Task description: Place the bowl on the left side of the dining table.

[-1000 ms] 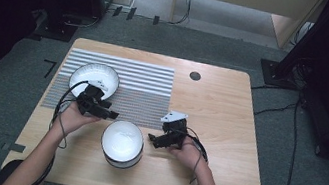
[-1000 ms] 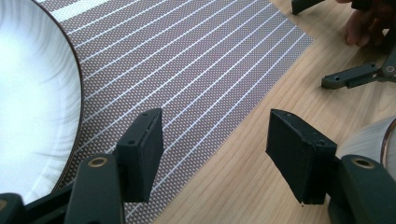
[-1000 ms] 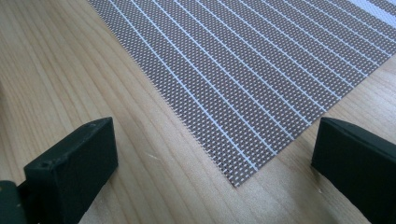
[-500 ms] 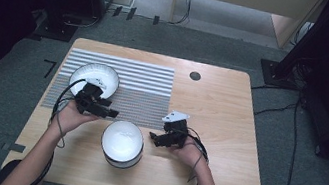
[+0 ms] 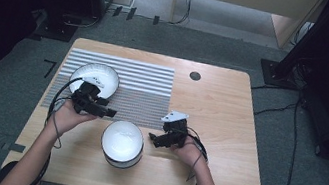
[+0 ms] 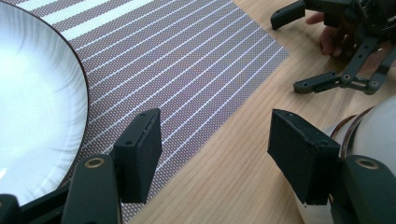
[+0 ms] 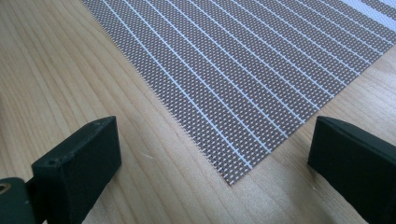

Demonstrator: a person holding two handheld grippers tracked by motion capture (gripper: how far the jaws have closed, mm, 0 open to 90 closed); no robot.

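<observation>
Both pairs of jaws stand apart, gripping nothing. The left gripper (image 5: 109, 112) hovers between two white bowls: one (image 5: 122, 141) on the bare counter (image 5: 221, 107), one (image 5: 95, 78) on the striped mat (image 5: 143, 89). The right gripper (image 5: 153, 139) is just right of the near bowl.

My left gripper (image 5: 107, 112) sits between the plate (image 5: 95, 77) on the placemat (image 5: 143, 89) and the bowl (image 5: 122, 142) on bare table (image 5: 221, 107) before the mat. My right gripper (image 5: 154, 138) is just right of the bowl, at the mat's near right corner.
</observation>
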